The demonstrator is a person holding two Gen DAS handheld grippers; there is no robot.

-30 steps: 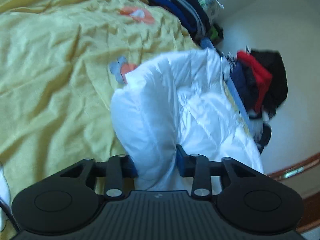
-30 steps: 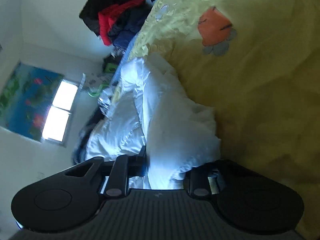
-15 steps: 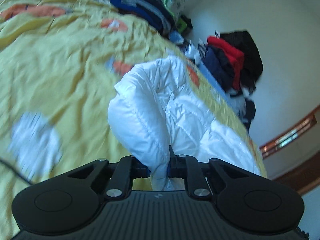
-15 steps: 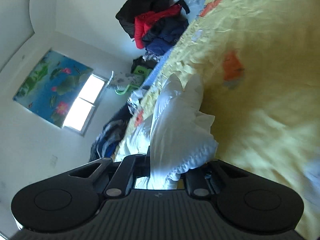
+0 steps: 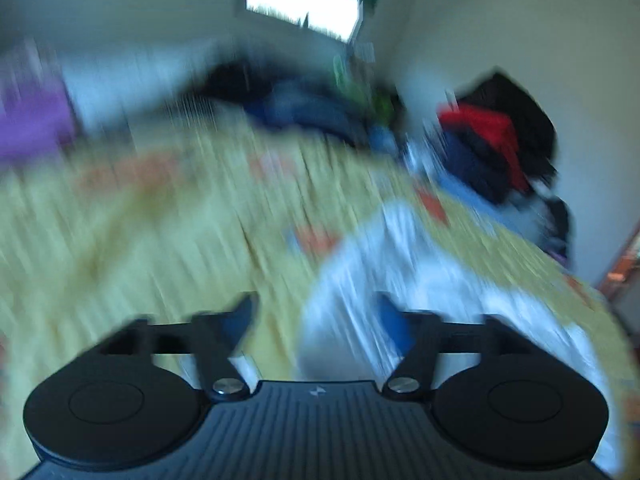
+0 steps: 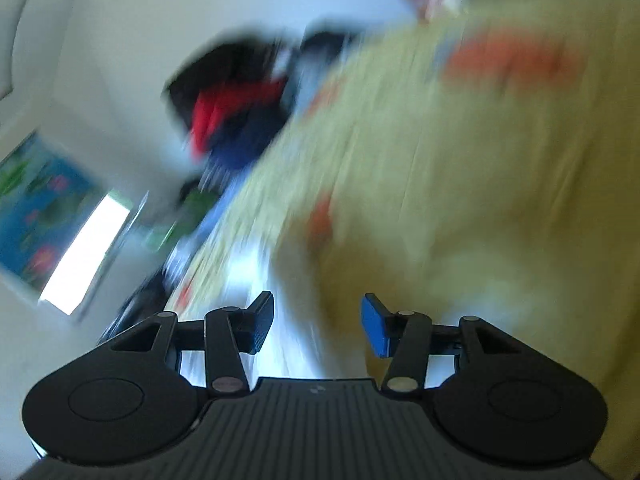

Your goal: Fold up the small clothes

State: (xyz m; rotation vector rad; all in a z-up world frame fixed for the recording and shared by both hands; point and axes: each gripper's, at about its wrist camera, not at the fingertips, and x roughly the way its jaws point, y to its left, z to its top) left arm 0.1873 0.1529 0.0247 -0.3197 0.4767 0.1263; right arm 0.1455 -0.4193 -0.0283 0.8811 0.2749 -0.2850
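Note:
Both views are blurred by motion. A white puffy garment [image 5: 400,272] lies on the yellow bedspread [image 5: 140,240] just ahead of my left gripper [image 5: 316,320], whose jaws stand wide apart with the cloth lying loose between them. In the right wrist view the same white garment [image 6: 288,304] shows as a pale streak between the spread jaws of my right gripper [image 6: 318,322], which grips nothing. The yellow bedspread [image 6: 460,200] fills the right side there.
A pile of red, black and navy clothes [image 5: 496,140] sits at the bed's far right corner and shows in the right wrist view [image 6: 232,116] too. More dark clothes [image 5: 304,112] lie along the far edge under a window [image 5: 304,8]. A purple item [image 5: 32,120] is far left.
Both grippers have opened and let go of the white garment, which now lies on the bedspread. Both cameras have swung upward and pulled back fast.

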